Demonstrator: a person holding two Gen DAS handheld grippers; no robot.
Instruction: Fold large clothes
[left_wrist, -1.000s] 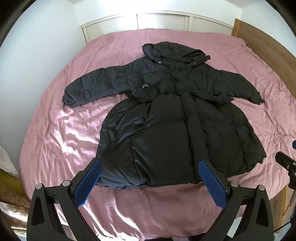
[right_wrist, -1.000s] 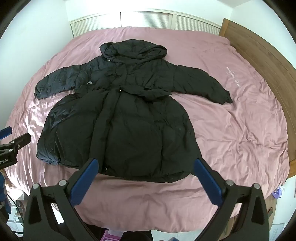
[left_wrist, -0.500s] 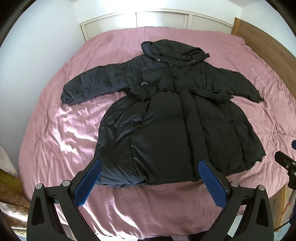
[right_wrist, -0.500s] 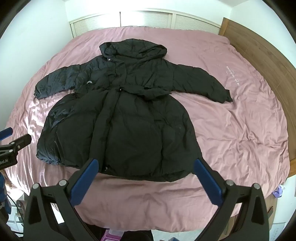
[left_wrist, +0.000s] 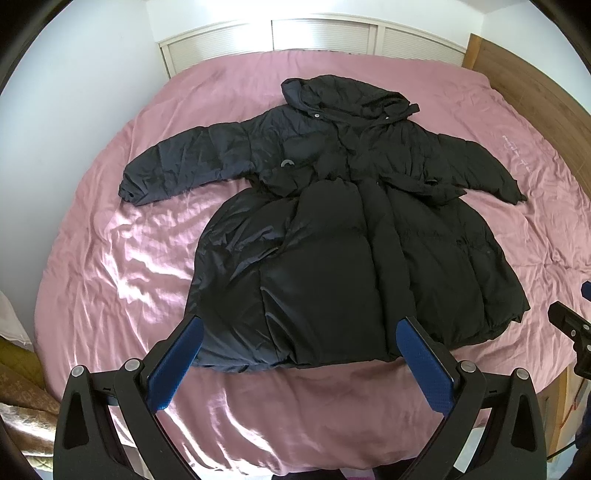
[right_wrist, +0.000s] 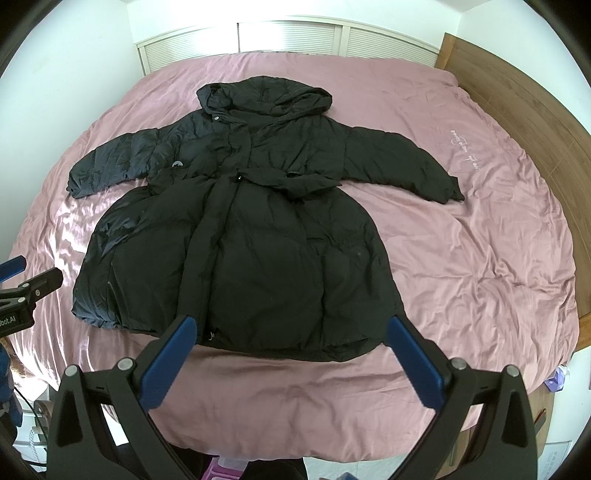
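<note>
I have both grippers hanging over the foot of the bed, above the pink duvet (left_wrist: 110, 258) (right_wrist: 480, 258), with nothing in either one. The left gripper (left_wrist: 299, 332) has its blue-padded fingers (left_wrist: 173, 363) spread wide apart; between them I see the hem of the black hooded puffer coat (left_wrist: 332, 240). The right gripper (right_wrist: 288, 332) is likewise spread wide, its blue pads (right_wrist: 413, 363) framing the hem from the other side, and not touching the fabric.

The black hooded puffer coat (right_wrist: 258, 240) lies flat on its back in the middle of the bed, front side up, hem toward me and hood (left_wrist: 343, 96) (right_wrist: 264, 96) toward the far end. Both sleeves stick out sideways: the left sleeve (left_wrist: 184, 166) (right_wrist: 110, 166) reaches toward the white wall, the right sleeve (left_wrist: 480, 166) (right_wrist: 402, 162) toward the wooden headboard (left_wrist: 535, 81) (right_wrist: 517, 92). A belt (left_wrist: 424, 188) (right_wrist: 288, 181) is tied loosely across the waist, and a small pale logo (left_wrist: 287, 162) (right_wrist: 177, 163) sits on the chest. The front looks closed.

Small embroidered lettering (left_wrist: 517, 153) (right_wrist: 463, 149) marks the duvet near the right sleeve's cuff. White louvred panels (left_wrist: 325, 35) (right_wrist: 288, 35) run behind the far edge of the bed. In the right wrist view I catch the edge of the left gripper at the left border; in the left wrist view the tip of the right one shows at the right border.
</note>
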